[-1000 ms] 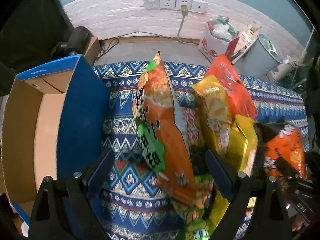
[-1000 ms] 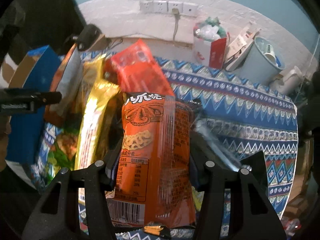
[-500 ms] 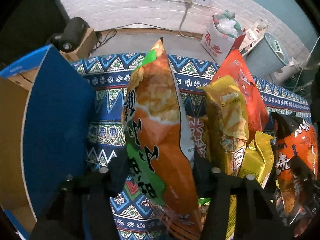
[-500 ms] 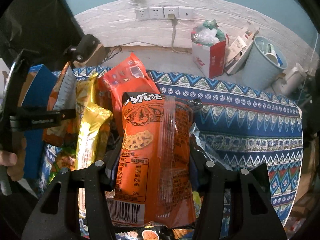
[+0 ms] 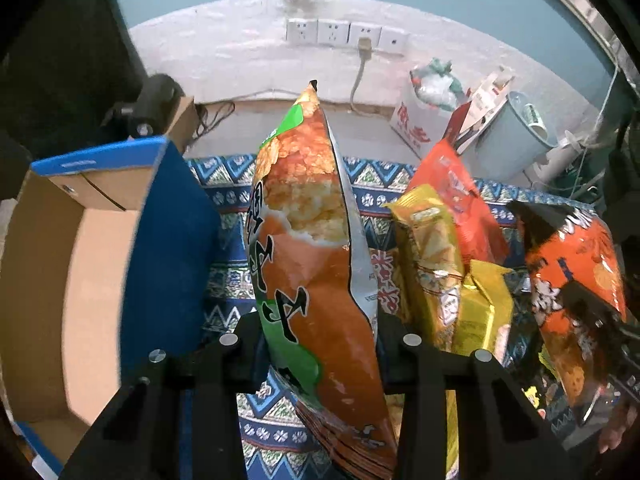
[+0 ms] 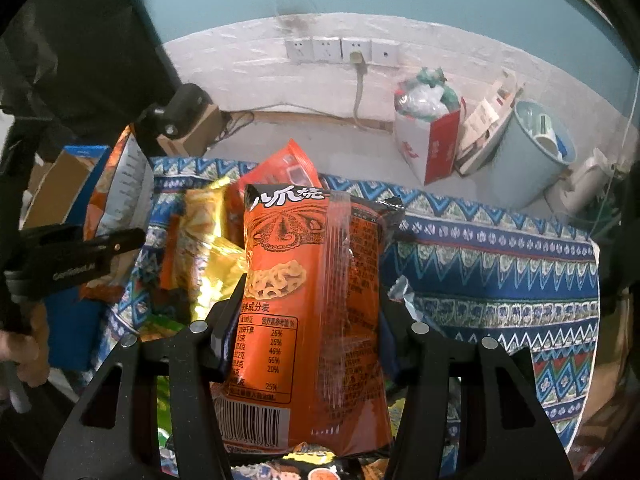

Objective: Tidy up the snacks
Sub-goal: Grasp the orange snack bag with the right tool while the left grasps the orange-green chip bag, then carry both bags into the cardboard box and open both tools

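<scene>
My left gripper (image 5: 318,328) is shut on an orange and green snack bag (image 5: 308,240) and holds it upright above the patterned cloth, just right of an open blue cardboard box (image 5: 80,264). My right gripper (image 6: 312,304) is shut on an orange and black snack bag (image 6: 312,292), held upright with its back label toward the camera. That bag also shows at the right of the left wrist view (image 5: 576,268). The left gripper and its bag show at the left of the right wrist view (image 6: 80,252). A yellow bag (image 5: 432,256), a gold bag (image 5: 484,312) and a red bag (image 5: 452,196) lie between the two grippers.
A blue patterned cloth (image 6: 500,256) covers the table. Behind it on the floor stand a red and white carton (image 6: 432,144), a pale blue bin (image 6: 532,152) and a small brown box with a black device (image 5: 160,112). Wall sockets (image 5: 344,34) sit on the far wall.
My left gripper closed on the orange and green bag and lifted it up beside the blue box. My right gripper rose slightly with its orange and black bag still held.
</scene>
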Available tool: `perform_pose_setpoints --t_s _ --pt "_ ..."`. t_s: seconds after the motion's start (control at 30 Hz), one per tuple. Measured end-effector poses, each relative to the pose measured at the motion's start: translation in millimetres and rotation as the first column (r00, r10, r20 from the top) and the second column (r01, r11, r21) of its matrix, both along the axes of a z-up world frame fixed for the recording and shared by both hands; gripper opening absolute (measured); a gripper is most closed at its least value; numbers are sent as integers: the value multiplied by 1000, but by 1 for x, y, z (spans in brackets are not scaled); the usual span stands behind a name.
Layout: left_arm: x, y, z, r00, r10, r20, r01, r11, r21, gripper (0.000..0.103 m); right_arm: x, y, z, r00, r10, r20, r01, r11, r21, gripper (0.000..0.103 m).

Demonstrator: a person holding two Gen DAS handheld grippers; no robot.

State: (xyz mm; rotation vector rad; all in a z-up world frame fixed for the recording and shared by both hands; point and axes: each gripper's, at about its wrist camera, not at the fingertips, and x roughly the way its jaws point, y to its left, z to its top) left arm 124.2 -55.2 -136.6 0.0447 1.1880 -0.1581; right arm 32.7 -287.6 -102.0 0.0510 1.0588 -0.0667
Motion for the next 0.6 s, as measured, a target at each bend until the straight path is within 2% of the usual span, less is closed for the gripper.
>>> perform_pose_setpoints --t_s 0.27,0.6 --pt "-25 12 37 996 -19 85 21 1000 -23 40 -3 22 18 999 28 40 -28 999 -16 53" --pt "-53 46 69 989 -1 147 10 998 -56 40 2 59 36 995 74 74 -72 997 -23 53"
